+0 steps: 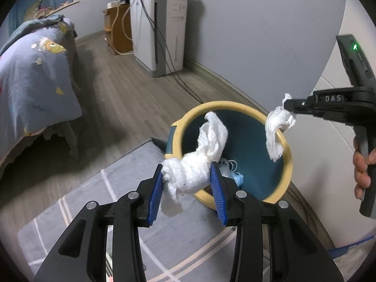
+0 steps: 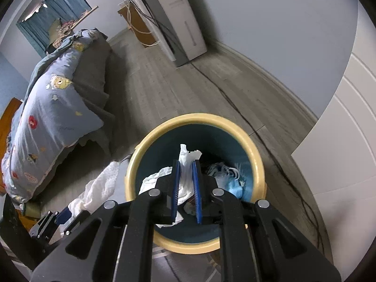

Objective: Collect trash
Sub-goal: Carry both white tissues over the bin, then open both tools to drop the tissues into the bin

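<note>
A round trash bin point(image 1: 285, 164) with a yellow rim and teal inside stands on the floor; it also shows in the right wrist view point(image 2: 256, 155). My left gripper point(image 1: 188, 176) is shut on a crumpled white tissue point(image 1: 195, 171), held over the bin's near rim. My right gripper point(image 2: 186, 164) is shut on another white tissue point(image 2: 185, 178) above the bin's opening. In the left wrist view the right gripper point(image 1: 287, 105) holds its tissue point(image 1: 277, 129) over the far rim. Blue masks and other trash point(image 2: 231, 183) lie in the bin.
A bed with a blue cartoon quilt point(image 1: 33, 75) stands at the left. A white cabinet point(image 1: 162, 28) with cables stands against the far wall. A grey rug point(image 1: 131, 206) lies under the bin's near side. A white door point(image 2: 347, 141) is at the right.
</note>
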